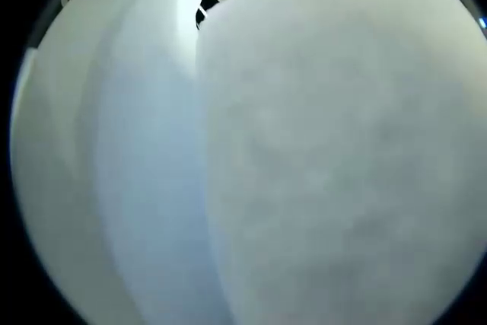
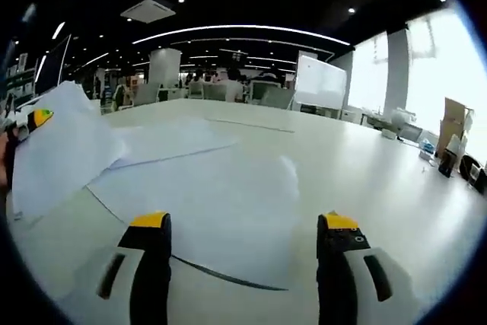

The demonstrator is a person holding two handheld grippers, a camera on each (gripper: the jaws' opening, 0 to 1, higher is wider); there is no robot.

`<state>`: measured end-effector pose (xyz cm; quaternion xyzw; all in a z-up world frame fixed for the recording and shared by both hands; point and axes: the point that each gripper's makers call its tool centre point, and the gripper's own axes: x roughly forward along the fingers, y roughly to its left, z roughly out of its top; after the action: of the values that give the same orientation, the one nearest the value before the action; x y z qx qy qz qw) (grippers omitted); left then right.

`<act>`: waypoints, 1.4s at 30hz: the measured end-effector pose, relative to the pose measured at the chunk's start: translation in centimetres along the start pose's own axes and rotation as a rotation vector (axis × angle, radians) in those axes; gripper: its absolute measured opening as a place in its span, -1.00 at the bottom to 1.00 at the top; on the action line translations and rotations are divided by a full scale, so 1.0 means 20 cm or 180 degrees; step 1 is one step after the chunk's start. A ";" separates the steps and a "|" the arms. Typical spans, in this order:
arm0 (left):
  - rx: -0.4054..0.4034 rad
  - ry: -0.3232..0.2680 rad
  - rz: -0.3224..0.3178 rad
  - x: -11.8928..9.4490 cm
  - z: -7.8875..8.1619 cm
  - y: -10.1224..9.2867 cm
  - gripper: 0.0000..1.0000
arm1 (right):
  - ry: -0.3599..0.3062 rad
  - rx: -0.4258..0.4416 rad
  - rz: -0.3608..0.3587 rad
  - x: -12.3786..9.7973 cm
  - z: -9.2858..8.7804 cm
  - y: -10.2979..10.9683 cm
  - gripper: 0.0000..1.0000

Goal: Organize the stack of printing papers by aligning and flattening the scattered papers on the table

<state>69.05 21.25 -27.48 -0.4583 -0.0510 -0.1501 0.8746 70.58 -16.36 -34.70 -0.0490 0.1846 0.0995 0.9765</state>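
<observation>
White sheets loose on a white table, one lifted at the left.

In the right gripper view, the right gripper (image 2: 245, 222) stands with its yellow-tipped black jaws spread wide over thin, matte papers (image 2: 205, 188) that lie flat and overlapping on the smooth table (image 2: 365, 165). At the far left the left gripper (image 2: 30, 121) shows beside a raised, curving sheet (image 2: 65, 146); whether its jaws pinch it I cannot tell. In the left gripper view, blurred white paper (image 1: 327, 157) lies close against the lens. Beyond is an open office with a whiteboard (image 2: 319, 85), ceiling lights and bright windows.
</observation>
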 end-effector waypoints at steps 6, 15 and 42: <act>-0.0027 0.0004 -0.0009 0.00 0.00 0.00 -0.87 | 0.0075 0.0174 0.0092 -0.02 -0.03 0.01 0.30; -0.0051 -0.0006 -0.0014 0.00 0.00 0.00 -0.87 | 0.0055 0.0158 0.0135 0.04 -0.03 -0.02 0.28; -0.0057 -0.0006 -0.0020 0.00 -0.01 -0.01 -0.87 | -0.0036 -0.0077 0.0640 -0.01 0.02 0.21 -0.62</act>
<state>68.91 21.06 -27.43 -0.4661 -0.0519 -0.1529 0.8699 69.73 -12.31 -34.57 -0.0414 0.1819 0.1995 0.9620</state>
